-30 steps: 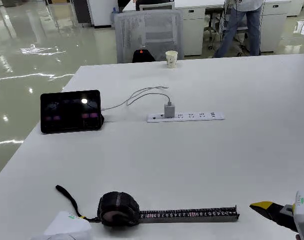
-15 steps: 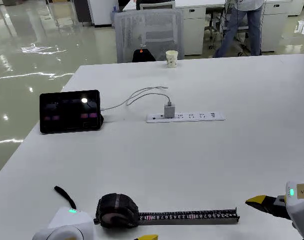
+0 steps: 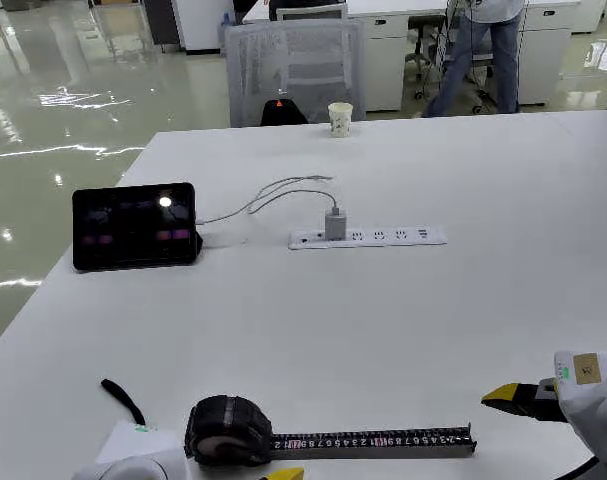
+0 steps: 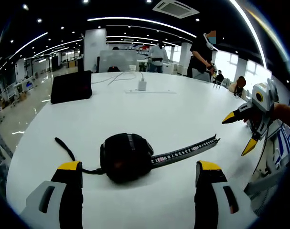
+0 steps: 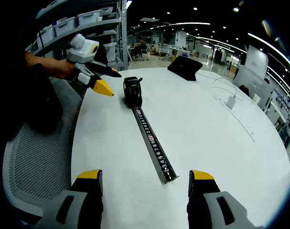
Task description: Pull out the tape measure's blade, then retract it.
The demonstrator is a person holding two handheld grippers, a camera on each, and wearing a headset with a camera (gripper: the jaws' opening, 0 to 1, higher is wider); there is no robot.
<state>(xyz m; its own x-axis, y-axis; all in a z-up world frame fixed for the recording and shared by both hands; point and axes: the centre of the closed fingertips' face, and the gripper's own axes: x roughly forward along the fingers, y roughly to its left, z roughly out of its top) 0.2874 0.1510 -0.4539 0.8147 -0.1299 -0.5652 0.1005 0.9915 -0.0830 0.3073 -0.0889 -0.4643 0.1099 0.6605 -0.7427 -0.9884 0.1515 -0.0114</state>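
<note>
The black tape measure case (image 3: 230,432) lies near the table's front edge, with its blade (image 3: 373,441) pulled out flat to the right and its wrist strap (image 3: 123,400) trailing left. In the left gripper view my left gripper (image 4: 140,167) is open, its jaws standing just short of the case (image 4: 127,156), one on each side. In the right gripper view my right gripper (image 5: 145,174) is open too, a little short of the blade's (image 5: 149,138) hooked end and apart from it. From the head view its yellow tip (image 3: 510,398) hovers right of the blade end.
A dark tablet (image 3: 135,225) stands at the left. A power strip (image 3: 368,237) with a charger and cable lies mid-table. A paper cup (image 3: 340,118) sits at the far edge by a mesh chair (image 3: 296,70). A person (image 3: 483,40) stands behind.
My left gripper has come forward toward the case from the near side. The right gripper has edged left toward the blade end. Case and blade lie as before.
</note>
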